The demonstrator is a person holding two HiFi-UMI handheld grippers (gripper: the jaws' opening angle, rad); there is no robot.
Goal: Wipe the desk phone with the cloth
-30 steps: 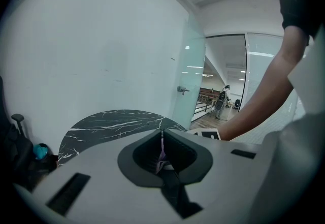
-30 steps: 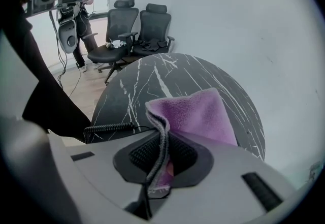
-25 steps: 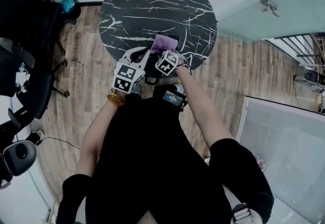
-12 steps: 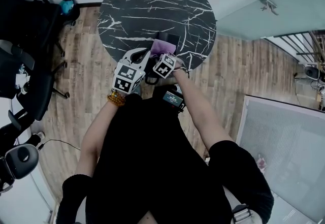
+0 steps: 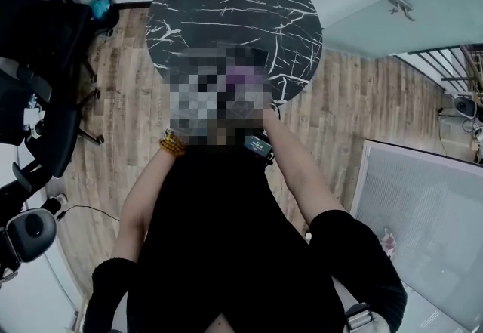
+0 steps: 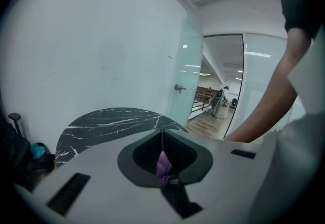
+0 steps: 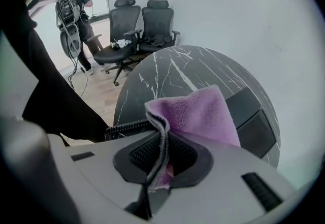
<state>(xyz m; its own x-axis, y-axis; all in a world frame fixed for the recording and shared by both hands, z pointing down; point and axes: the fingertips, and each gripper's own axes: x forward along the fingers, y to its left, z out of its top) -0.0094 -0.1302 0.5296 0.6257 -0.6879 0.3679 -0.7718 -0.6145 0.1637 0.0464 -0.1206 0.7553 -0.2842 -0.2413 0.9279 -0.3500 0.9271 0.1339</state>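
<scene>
Two tools are clenched on one purple cloth [image 7: 200,111]. The right tool [image 7: 158,159] is closed on a thick fold of it, and the cloth rises from those jaws and spreads forward. The left tool [image 6: 162,153] is closed as well, with only a thin purple edge pinched between its jaws.

The desk phone [image 7: 251,116] is set on the black marbled bench [image 7: 167,68], on the side nearest the person. From the right tool it lies just ahead and a little to the right. Its near left part is covered by the cloth, while its dark sloped face is left bare to the right of the cloth. A coiled cord [image 7: 127,127] is seen running out to the left from under the cloth.

The phone's long axis is judged to run away from the right tool, toward the far right rim of the bench. No phone is shown in the left gripper view, only bench and wall beyond the jaws, so the right tool is taken as the nearer one. A stroke forward and rightward along the bare face is what the wipe appears to call for.
</scene>
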